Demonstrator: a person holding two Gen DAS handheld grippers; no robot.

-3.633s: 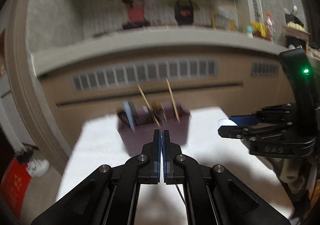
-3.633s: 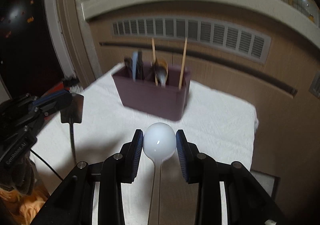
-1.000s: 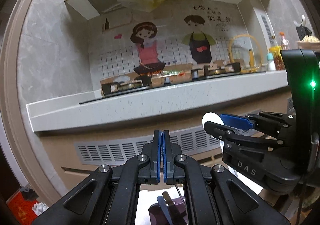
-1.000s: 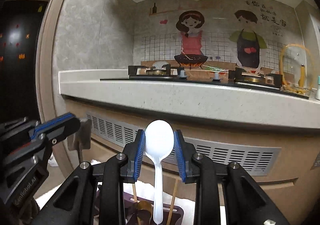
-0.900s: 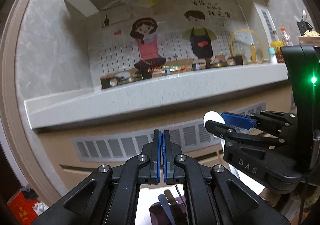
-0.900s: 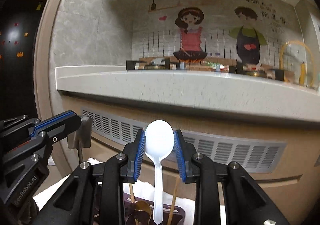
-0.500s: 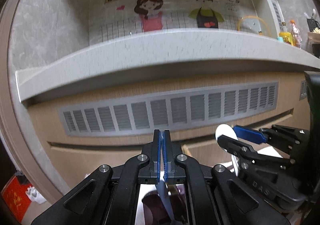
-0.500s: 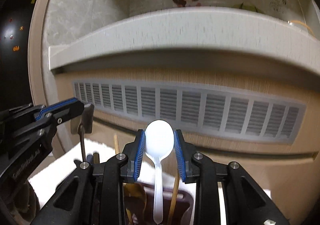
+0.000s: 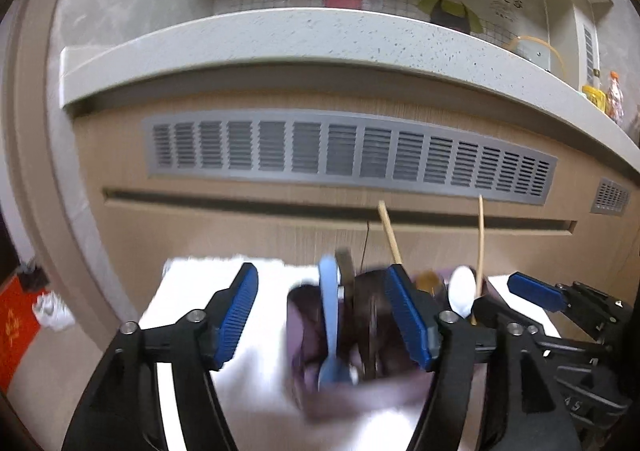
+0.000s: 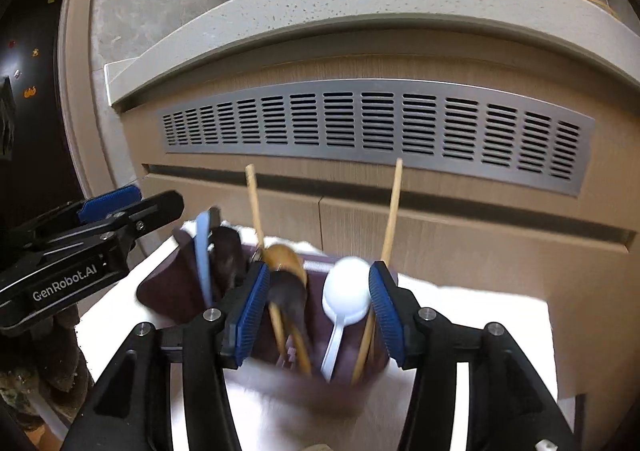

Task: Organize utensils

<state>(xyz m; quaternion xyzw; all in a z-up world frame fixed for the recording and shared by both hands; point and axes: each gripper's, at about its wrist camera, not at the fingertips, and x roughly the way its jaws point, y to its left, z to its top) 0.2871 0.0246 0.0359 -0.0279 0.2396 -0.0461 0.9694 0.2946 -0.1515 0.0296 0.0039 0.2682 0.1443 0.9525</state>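
While both claws are hanging low over the purple holder (image 9: 332, 383), their jaws have just been opening, and this is the main change from a moment ago. Half a second back the left claw (image 9: 326, 315) was pinched shut on a thin dark utensil, and the right claw (image 10: 316, 311) was gripping the bowl of the white spoon (image 10: 346, 291). Now the left claw is standing wide, with the blue pads far apart and touching nothing. Between them, in the left part of the holder, a light blue utensil (image 9: 330, 315) and a dark utensil (image 9: 370, 315) are standing upright; the picture is blurred there, so I cannot tell exactly what kind the dark one is.

The right claw is about half open. The white spoon is standing between its pads with the handle going down into the right compartment of the holder. The left pad is clearly apart from it; the right pad is very near the bowl, but it does not seem to be pressing. Beside the spoon two wooden sticks (image 10: 390, 211) are leaning out of the holder, and a brown wooden spoon (image 10: 282, 257) is resting in the middle.

The holder is sitting on the white cloth (image 10: 472, 315) that covers the worktop. In my judgement both utensils are now released into the holder, so this placing step is nearly finished. What is remaining is to lift both claws straight up without knocking the spoon or the sticks.
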